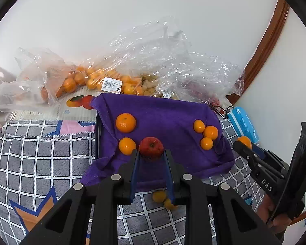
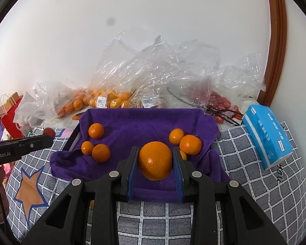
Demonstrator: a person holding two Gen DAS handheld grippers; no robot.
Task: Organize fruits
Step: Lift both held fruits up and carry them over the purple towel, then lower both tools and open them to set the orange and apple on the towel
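Note:
My left gripper (image 1: 151, 153) is shut on a red apple (image 1: 151, 150) just above the near left part of a purple towel (image 1: 165, 114) draped over a tray. Two oranges (image 1: 125, 122) lie on the towel beside the apple, and three smaller ones (image 1: 210, 132) sit at its right. My right gripper (image 2: 155, 150) is shut on a large orange (image 2: 155, 160) over the towel's (image 2: 140, 126) near right part. Three oranges (image 2: 101, 152) lie at the left there, and others (image 2: 190, 144) at the right. The left gripper (image 2: 48, 139) with the apple (image 2: 49, 131) shows at that view's left edge.
Clear plastic bags (image 1: 153, 61) with several oranges (image 1: 91, 81) and red fruit (image 2: 220, 102) are piled against the wall behind the tray. A blue tissue pack (image 2: 265, 136) lies at the right. Two small yellow fruits (image 1: 159, 196) rest on the checked cloth (image 1: 51, 159) in front of the towel.

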